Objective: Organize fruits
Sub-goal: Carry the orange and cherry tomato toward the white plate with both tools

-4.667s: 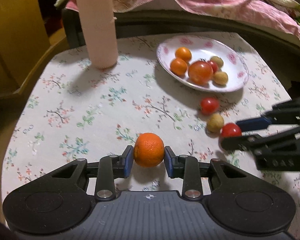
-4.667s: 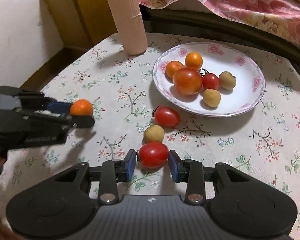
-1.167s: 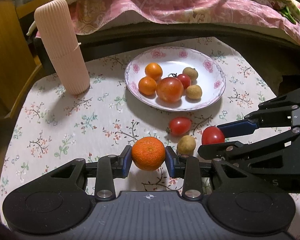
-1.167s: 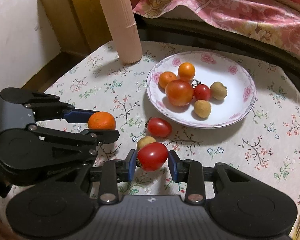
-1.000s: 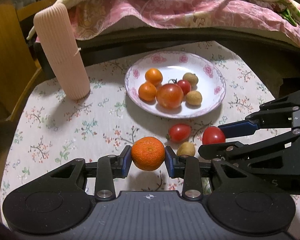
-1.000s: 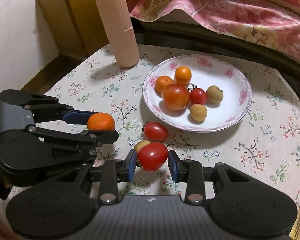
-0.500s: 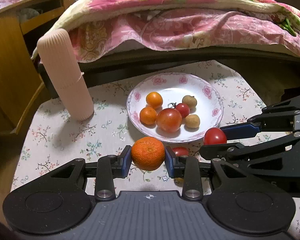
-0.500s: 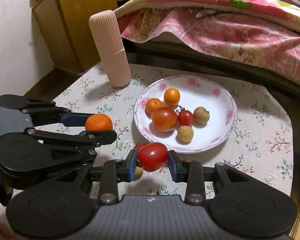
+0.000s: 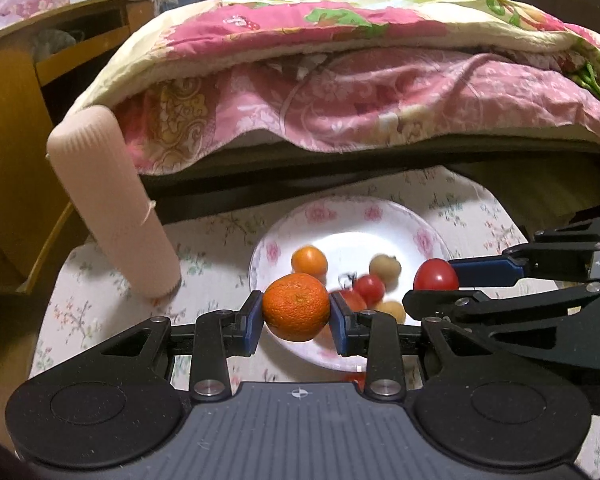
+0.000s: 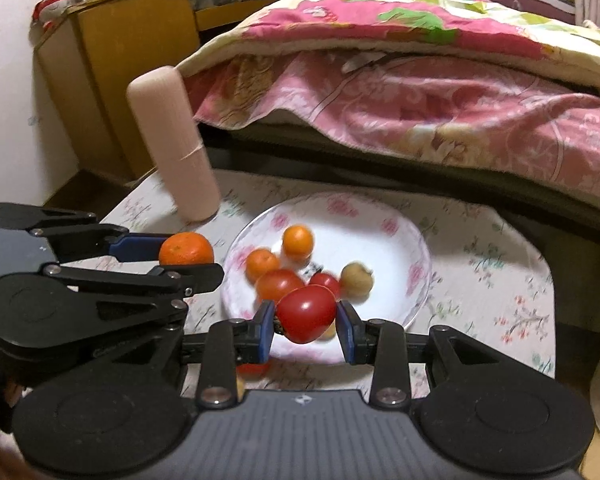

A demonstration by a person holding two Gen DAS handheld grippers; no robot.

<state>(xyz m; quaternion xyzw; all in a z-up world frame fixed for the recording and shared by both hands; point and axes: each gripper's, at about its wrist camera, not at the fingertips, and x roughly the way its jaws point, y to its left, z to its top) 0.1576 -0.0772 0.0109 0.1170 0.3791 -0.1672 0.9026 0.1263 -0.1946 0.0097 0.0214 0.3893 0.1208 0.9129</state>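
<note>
My left gripper (image 9: 296,316) is shut on an orange mandarin (image 9: 296,306) and holds it in the air near the left rim of the white floral plate (image 9: 380,216). My right gripper (image 10: 305,322) is shut on a red tomato (image 10: 306,314), held above the plate's (image 10: 416,264) near rim. The plate holds two small oranges (image 10: 297,242), tomatoes (image 10: 278,284) and two brown longans (image 10: 356,278). Each gripper shows in the other's view: the right one with its tomato (image 9: 436,276), the left one with its mandarin (image 10: 186,249).
A tall pink ribbed cylinder (image 9: 112,208) stands on the floral tablecloth left of the plate. A bed with a pink quilt (image 9: 380,92) lies just beyond the table. A wooden cabinet (image 10: 128,60) stands at the left. A red tomato (image 10: 254,369) lies on the table below my right gripper.
Both grippers have risen and moved forward toward the plate with their fruits still held. The plate now sits directly below and ahead of the fingers.
</note>
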